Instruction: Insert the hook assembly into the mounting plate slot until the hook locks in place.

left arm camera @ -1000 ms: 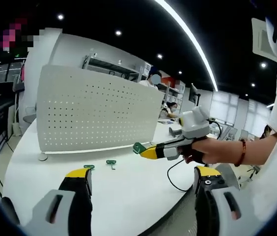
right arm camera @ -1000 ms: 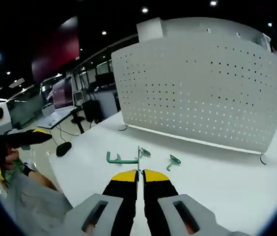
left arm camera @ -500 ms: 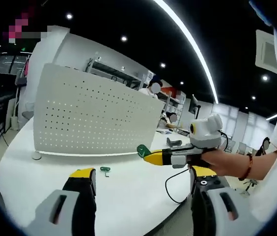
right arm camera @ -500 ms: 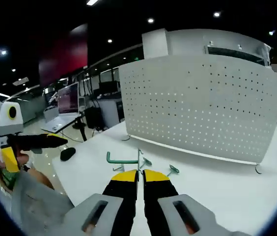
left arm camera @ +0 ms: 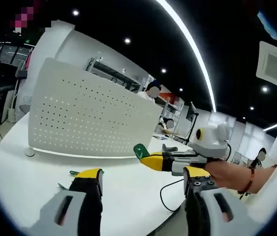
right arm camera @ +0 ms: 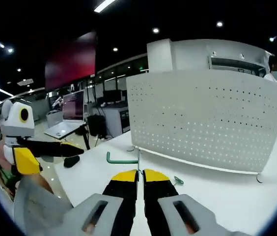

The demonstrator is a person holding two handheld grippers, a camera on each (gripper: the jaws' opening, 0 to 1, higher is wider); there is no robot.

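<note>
The white perforated mounting plate (left arm camera: 94, 120) stands upright on the white table (left arm camera: 35, 172). In the right gripper view the plate (right arm camera: 202, 123) is ahead. My right gripper (right arm camera: 139, 173) is shut on a green hook assembly (right arm camera: 121, 159), held above the table short of the plate. The left gripper view shows that right gripper (left arm camera: 146, 158) coming in from the right, the hook's green end (left arm camera: 140, 150) at its tip. My left gripper (left arm camera: 143, 177) is open with nothing between its jaws. It hangs at the left (right arm camera: 55, 153) of the right gripper view.
Loose green hooks lie on the table: one (right arm camera: 179, 181) just right of my right jaws, another (left arm camera: 72, 172) half hidden by my left jaw. A black cable (left arm camera: 170, 189) runs over the table edge. People and shelving stand behind the plate. A laptop desk (right arm camera: 65, 129) is at far left.
Both views have tilted up and the loose hooks have slid lower in them. The right gripper, still shut on the hook, has come nearer the plate.
</note>
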